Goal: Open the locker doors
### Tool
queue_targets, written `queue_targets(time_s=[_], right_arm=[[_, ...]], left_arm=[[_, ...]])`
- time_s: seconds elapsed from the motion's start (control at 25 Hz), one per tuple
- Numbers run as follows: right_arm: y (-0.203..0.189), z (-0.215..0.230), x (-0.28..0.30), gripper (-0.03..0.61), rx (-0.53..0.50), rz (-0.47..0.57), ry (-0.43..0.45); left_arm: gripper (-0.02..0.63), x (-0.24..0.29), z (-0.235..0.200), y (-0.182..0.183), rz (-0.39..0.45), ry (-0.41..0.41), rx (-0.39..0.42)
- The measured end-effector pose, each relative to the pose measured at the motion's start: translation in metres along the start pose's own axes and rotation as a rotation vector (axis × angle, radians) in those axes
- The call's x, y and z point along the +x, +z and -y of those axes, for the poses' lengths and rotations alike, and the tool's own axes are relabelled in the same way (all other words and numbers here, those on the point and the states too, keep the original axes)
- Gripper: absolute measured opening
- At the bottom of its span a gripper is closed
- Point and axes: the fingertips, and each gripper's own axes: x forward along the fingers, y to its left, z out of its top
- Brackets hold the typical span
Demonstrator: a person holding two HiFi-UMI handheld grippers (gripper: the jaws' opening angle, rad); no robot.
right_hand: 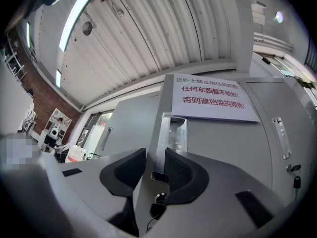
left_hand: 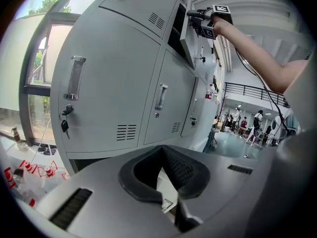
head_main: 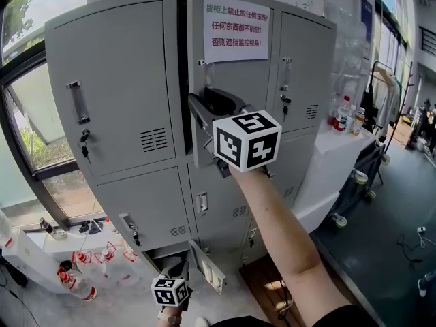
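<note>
Grey locker bank (head_main: 116, 80). Upper middle door (head_main: 231, 77), carrying a printed notice (head_main: 236, 27): ajar, with a dark gap along its left edge that shows in the head view only. Right gripper (right_hand: 154, 160): only its own view shows the jaws clamped across that door's edge, beside the recessed handle (right_hand: 177, 133). Left gripper (left_hand: 162, 170): jaws together, nothing between them, held low before the lockers. The head view alone shows a bottom door (head_main: 208, 268) swung open.
</note>
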Motion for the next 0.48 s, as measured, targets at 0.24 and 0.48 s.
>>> queue_targets(time_s=[0.24,0.48], right_arm=[[0.009,-0.001,-0.03,0.149,0.008,0.008,0.034],[0.019,0.004,-0.059,0.153,0.021,0.025,0.079]], left_arm=[[0.018,0.011,0.028,-0.003,-0.009,-0.042,0.019],[0.018,0.028,0.054,0.002,-0.013,-0.084,0.05]])
